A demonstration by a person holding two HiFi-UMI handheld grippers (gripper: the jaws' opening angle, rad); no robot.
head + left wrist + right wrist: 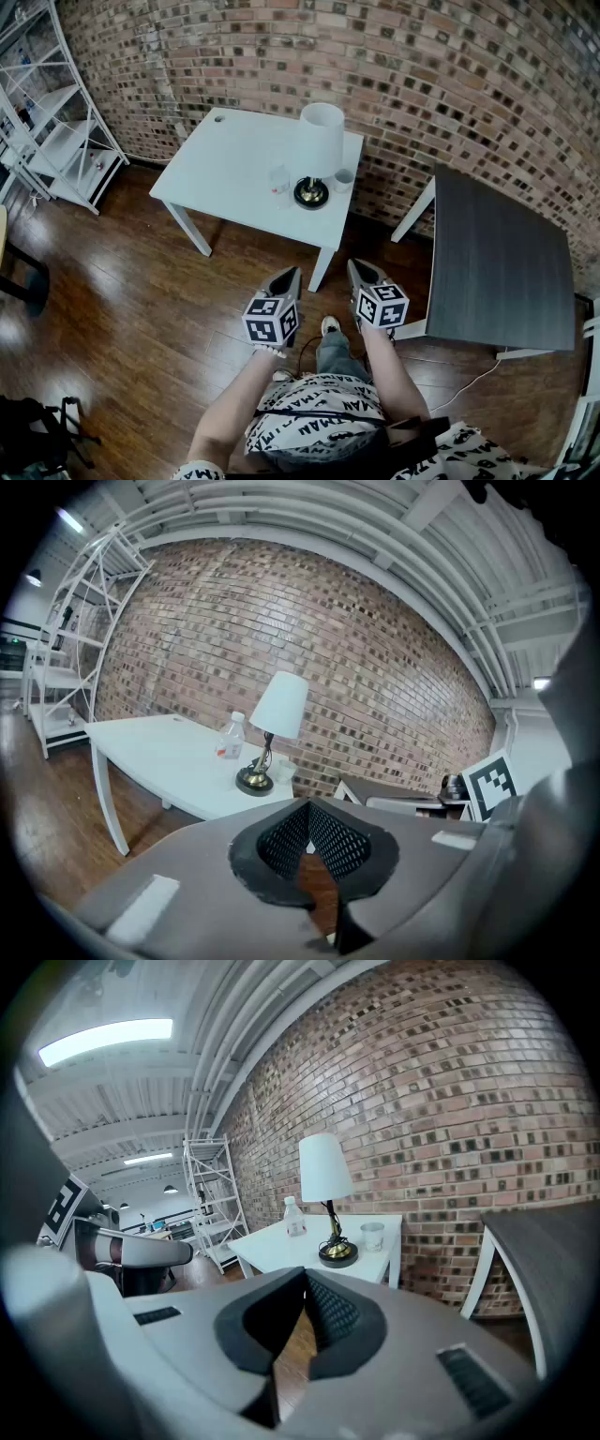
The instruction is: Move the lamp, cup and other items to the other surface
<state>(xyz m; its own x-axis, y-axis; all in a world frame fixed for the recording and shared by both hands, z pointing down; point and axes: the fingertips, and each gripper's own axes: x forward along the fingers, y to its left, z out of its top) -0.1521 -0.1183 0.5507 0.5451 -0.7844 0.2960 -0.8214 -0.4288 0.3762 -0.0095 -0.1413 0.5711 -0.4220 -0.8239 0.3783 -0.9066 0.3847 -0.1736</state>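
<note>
White table (225,159): set against the brick wall (422,75), and all three items are standing on it right now.
Lamp (319,150): upright, white shade over a dark round base, close to the table's right edge, about midway along it.
Cup (344,180): small and pale, right at that right edge, just beside the lamp base.
Plastic bottle (278,179): clear, upright, near the lamp base on its other side, further in from the edge.
Dark table (497,262): grey-black top, off to the right, a gap of wooden floor (141,300) between the two tables.
Left gripper (291,274): jaws pressed together, nothing between them, held over the floor short of the white table's near corner.
Right gripper (357,266): closed tight too, nothing in its grip, just beside the left one, pointing towards the lamp.
Shelving rack (56,141): white metal, far left by the wall.
</note>
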